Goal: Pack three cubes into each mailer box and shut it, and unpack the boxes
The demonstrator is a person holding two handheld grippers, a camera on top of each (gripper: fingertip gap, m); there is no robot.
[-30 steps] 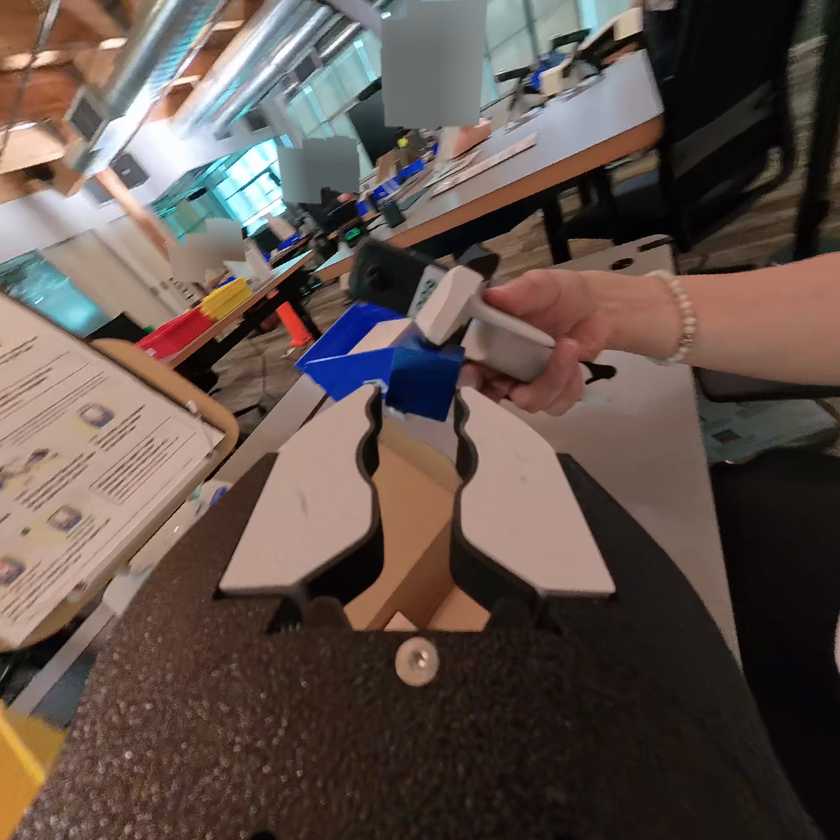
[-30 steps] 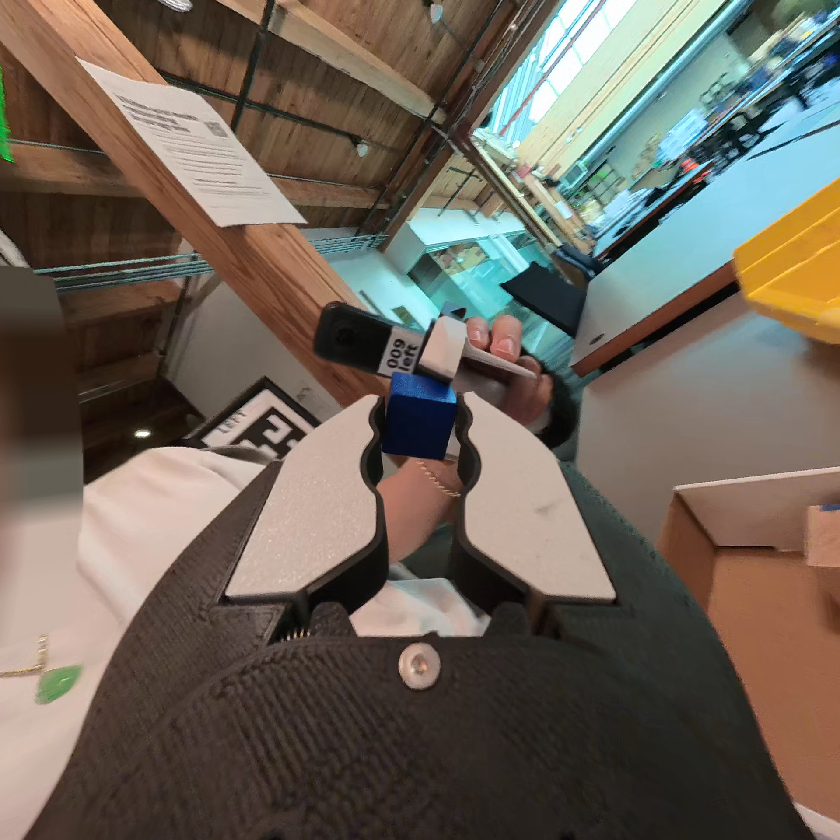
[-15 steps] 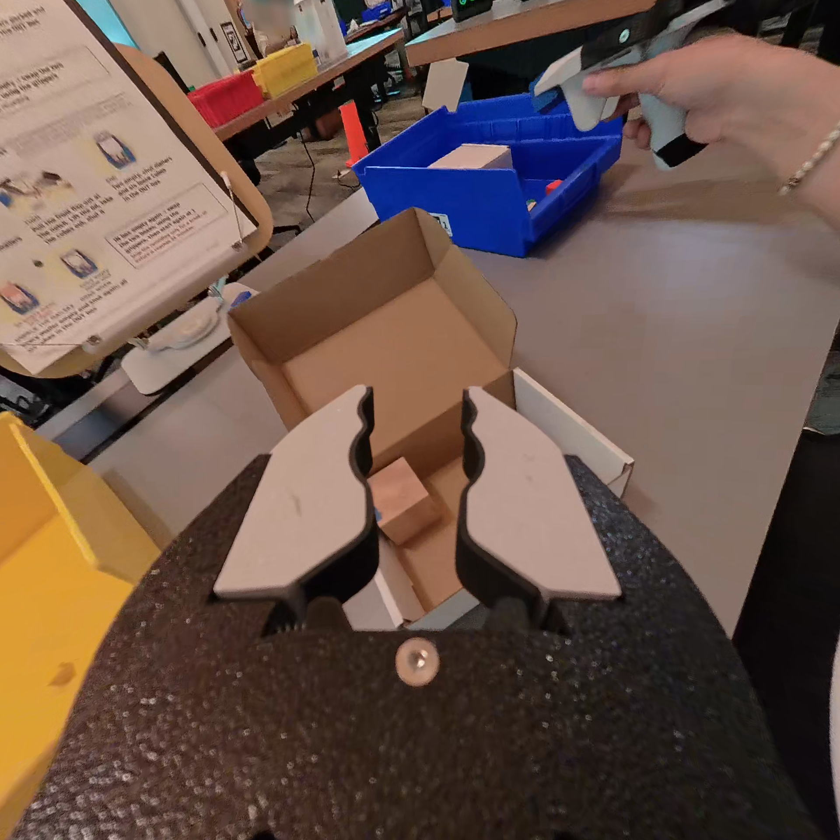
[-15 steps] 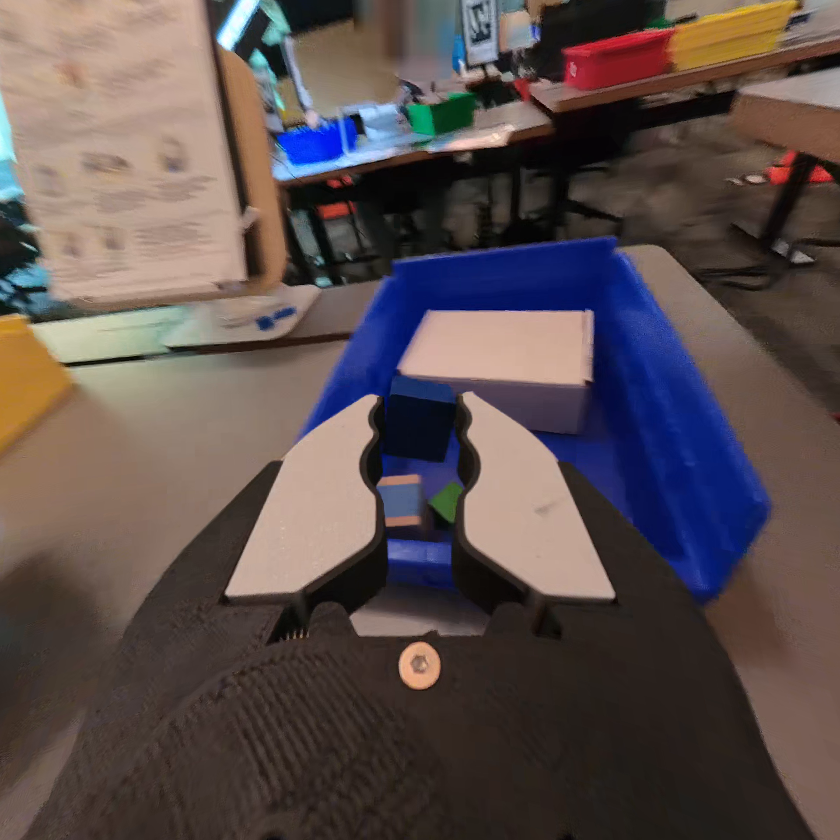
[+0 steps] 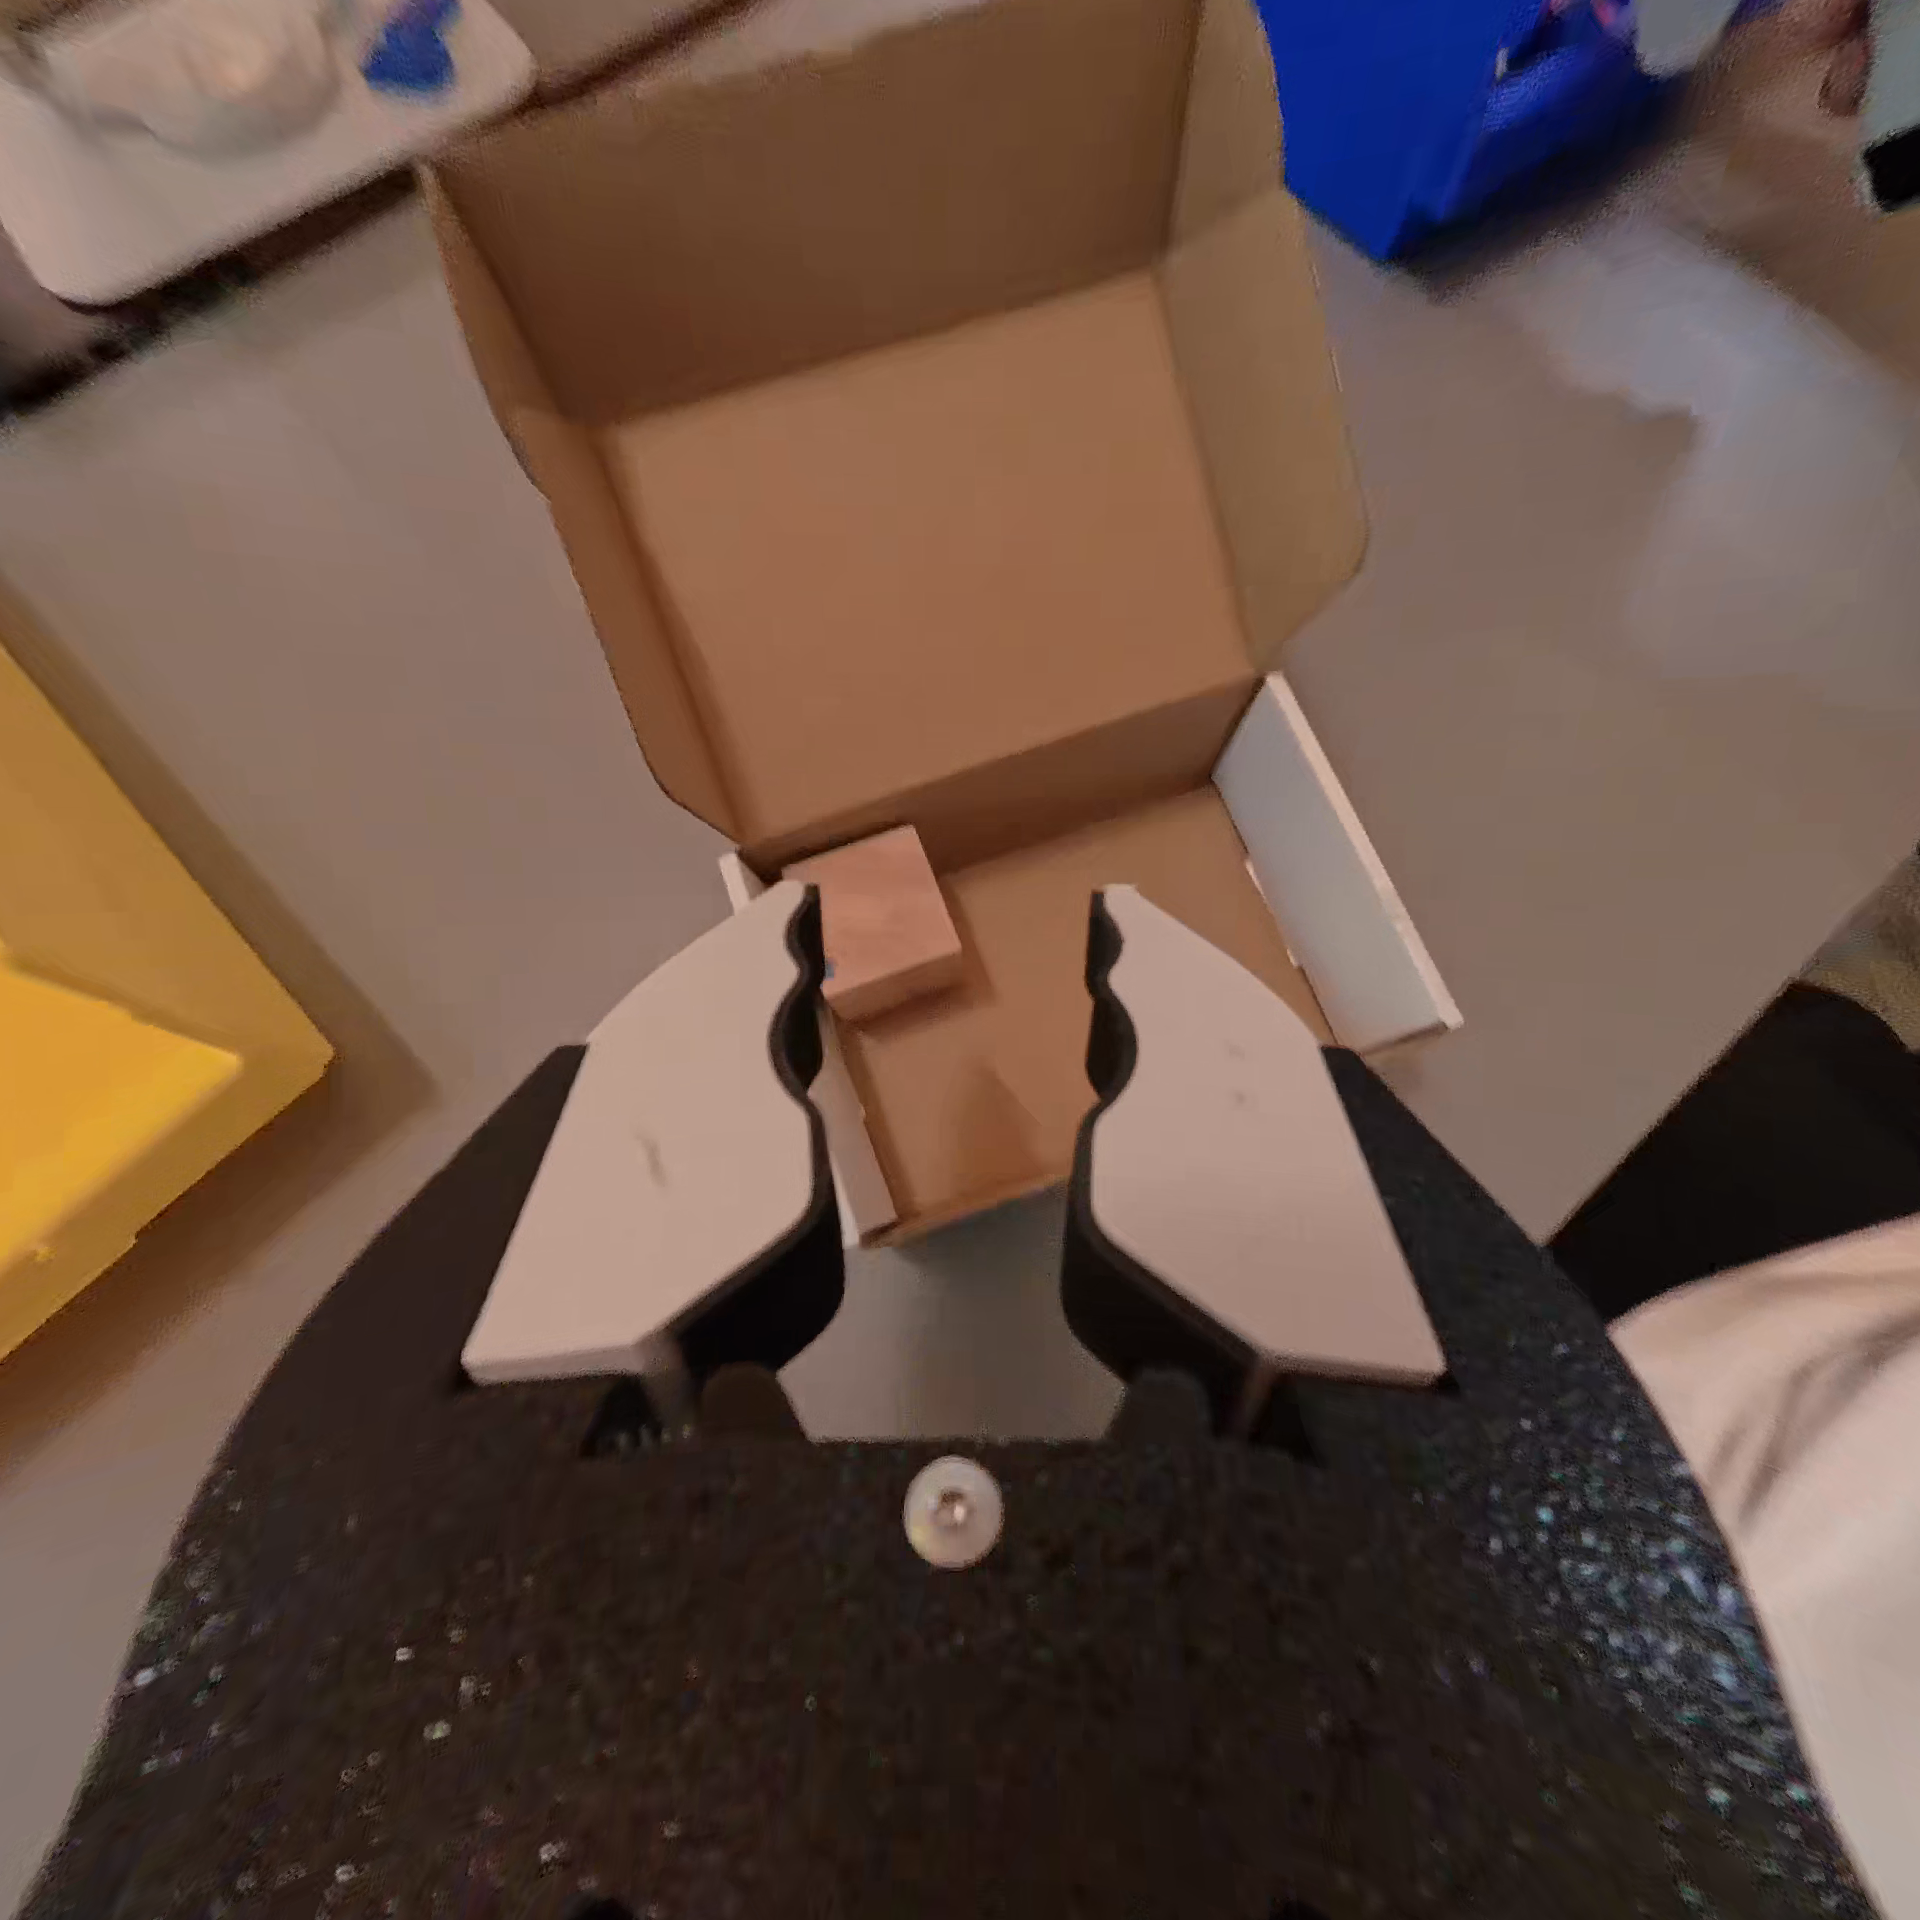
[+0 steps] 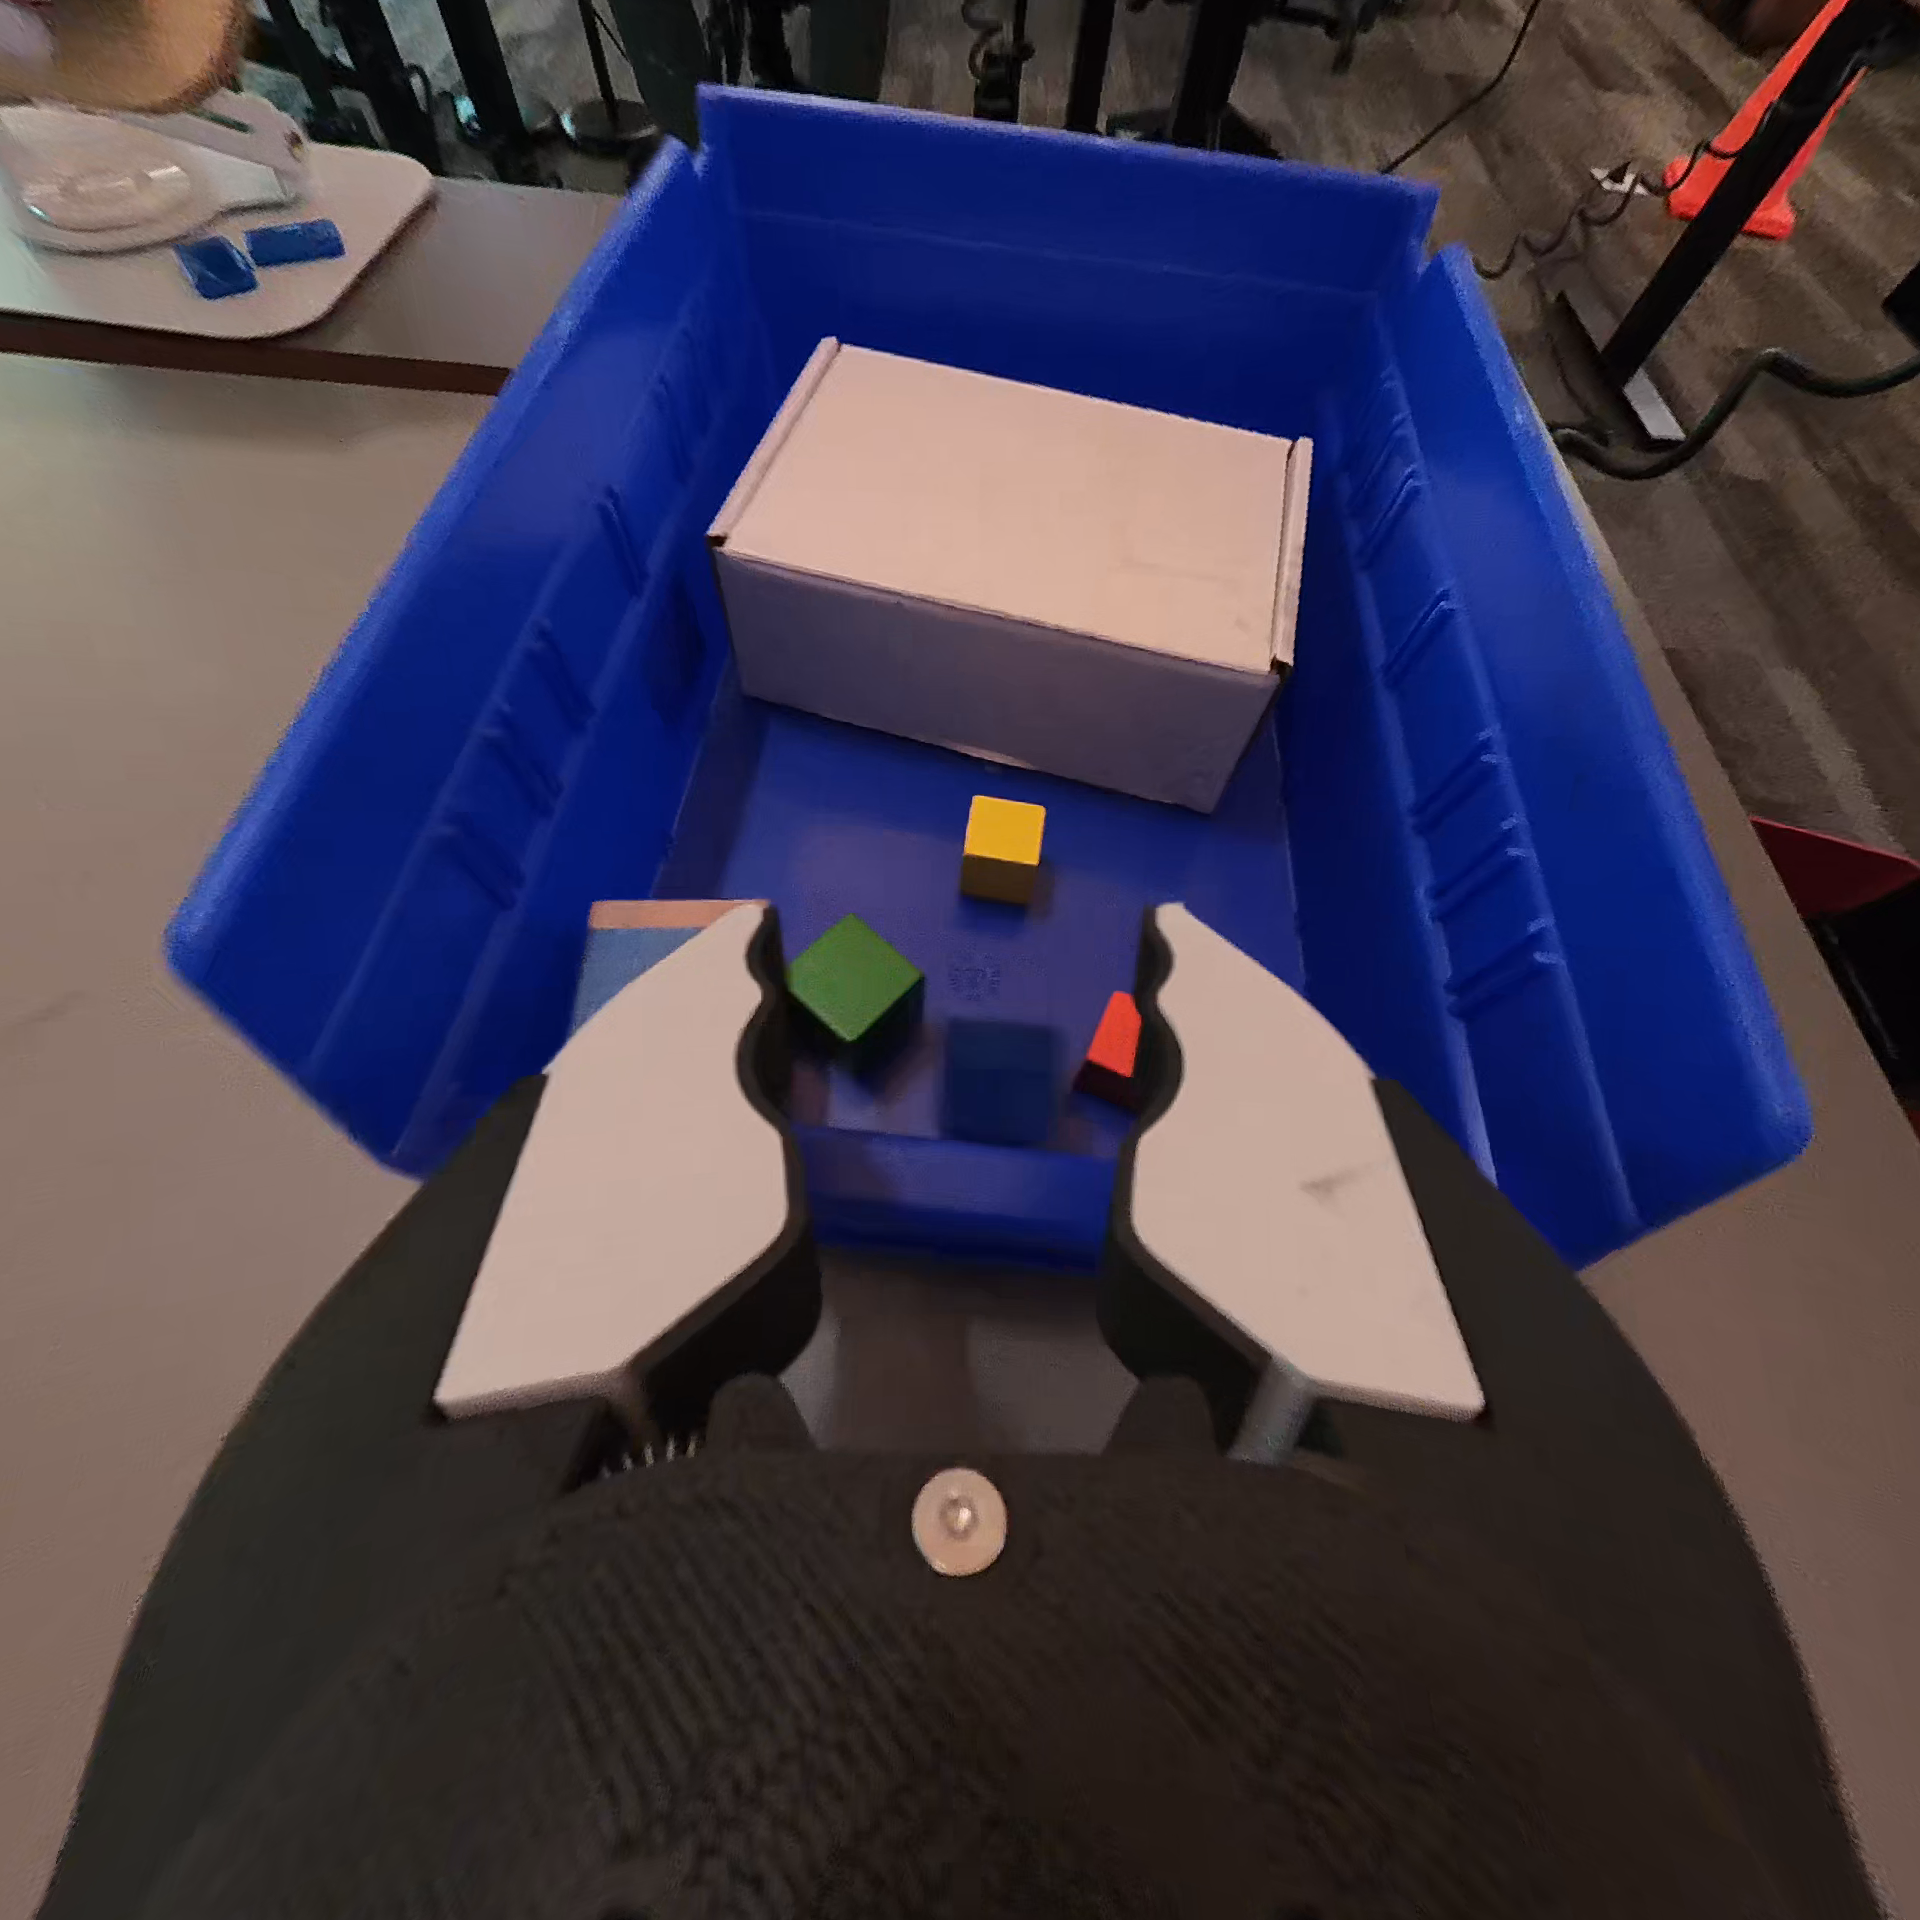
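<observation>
Grey fingers (image 6: pixel 665 1122) spread wide, empty; left gripper (image 5: pixel 951 914) likewise

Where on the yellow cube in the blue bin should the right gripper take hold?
Probably from above, across the yellow cube's left and right faces: it sits flat and square-on, apart from the closed mailer box behind and the green cube in front.

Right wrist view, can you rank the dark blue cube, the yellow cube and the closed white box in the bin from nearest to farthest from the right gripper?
From the right gripper:
1. Dark blue cube, nearest, at the blue bin's near end, between the fingers in view.
2. Yellow cube, mid-bin, beyond the fingertips.
3. Closed white box, farthest, at the bin's far end.
</observation>
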